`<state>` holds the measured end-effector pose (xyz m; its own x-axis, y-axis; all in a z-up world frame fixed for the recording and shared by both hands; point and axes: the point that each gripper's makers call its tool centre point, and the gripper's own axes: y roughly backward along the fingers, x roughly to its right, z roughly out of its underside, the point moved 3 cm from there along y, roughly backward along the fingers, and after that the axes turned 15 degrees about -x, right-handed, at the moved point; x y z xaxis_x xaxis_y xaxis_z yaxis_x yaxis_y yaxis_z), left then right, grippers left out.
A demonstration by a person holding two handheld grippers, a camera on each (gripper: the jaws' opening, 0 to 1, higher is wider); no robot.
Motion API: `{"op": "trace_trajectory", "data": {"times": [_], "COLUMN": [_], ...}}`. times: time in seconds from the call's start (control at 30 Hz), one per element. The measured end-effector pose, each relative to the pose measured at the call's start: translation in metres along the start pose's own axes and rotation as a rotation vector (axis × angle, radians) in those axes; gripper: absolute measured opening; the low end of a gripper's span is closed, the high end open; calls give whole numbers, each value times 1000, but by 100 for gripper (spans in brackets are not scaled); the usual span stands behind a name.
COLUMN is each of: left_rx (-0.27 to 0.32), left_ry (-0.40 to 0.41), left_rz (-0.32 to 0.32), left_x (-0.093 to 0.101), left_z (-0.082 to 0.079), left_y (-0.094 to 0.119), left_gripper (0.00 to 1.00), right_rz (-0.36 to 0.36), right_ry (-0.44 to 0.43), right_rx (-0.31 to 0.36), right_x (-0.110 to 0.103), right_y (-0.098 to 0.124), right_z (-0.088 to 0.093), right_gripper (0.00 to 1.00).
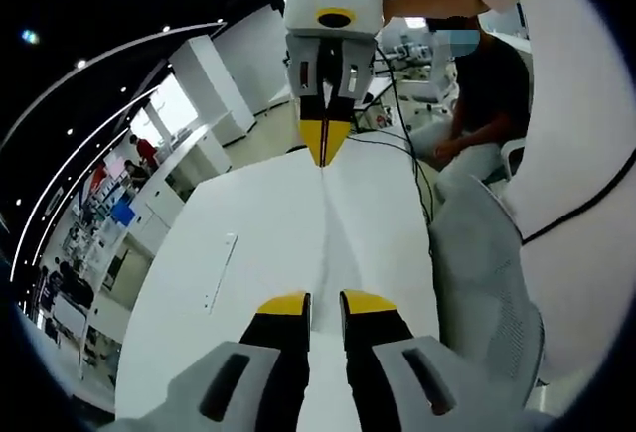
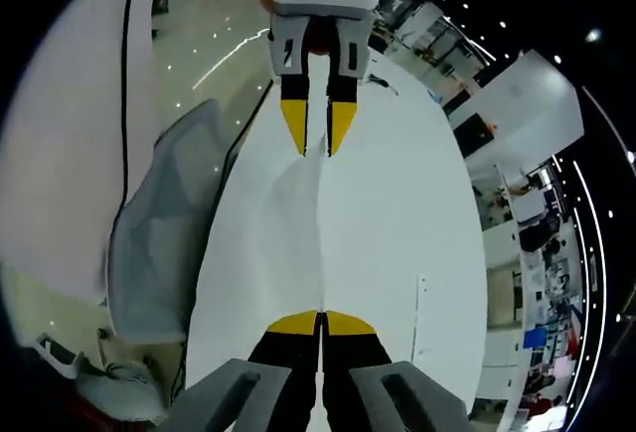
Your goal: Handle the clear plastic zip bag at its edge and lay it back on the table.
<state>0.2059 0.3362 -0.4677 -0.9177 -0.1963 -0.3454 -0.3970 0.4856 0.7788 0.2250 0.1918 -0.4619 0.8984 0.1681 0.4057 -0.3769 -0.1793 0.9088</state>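
The clear zip bag [image 1: 325, 228] shows edge-on as a thin, nearly invisible sheet stretched over the white table [image 1: 229, 223] between the two grippers. In the left gripper view, my left gripper [image 1: 325, 303] stands at the bottom, its yellow-tipped jaws a narrow gap apart with the bag's edge running into that gap. My right gripper [image 1: 325, 144] faces it from the top, shut on the bag's far edge. In the right gripper view, my right gripper [image 2: 320, 323] is pinched on the bag [image 2: 320, 223], and the left gripper [image 2: 318, 139] opposite shows a slit between its tips.
A grey mesh chair [image 1: 487, 273] stands beside the table, also seen as the chair [image 2: 159, 253]. A person [image 1: 487, 94] sits beyond the table's far end near black cables [image 1: 402, 124]. A thin pale strip [image 1: 221, 273] lies on the table.
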Motion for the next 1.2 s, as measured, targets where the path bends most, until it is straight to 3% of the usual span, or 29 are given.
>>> {"op": "trace_trajectory", "data": {"times": [0.53,1.2], "left_rx": [-56,-84], "left_ry": [-16,-17], "left_rz": [26,58], "left_x": [3,9], "left_z": [5,8], "left_y": [-7,-10], "left_gripper": [4,0], "right_rz": [-2,-7], "right_ry": [5,9], "right_rx": [8,6], "right_x": [-2,-2], "right_y": [1,0], "right_z": [-3,-2], "right_gripper": [0,0]}}
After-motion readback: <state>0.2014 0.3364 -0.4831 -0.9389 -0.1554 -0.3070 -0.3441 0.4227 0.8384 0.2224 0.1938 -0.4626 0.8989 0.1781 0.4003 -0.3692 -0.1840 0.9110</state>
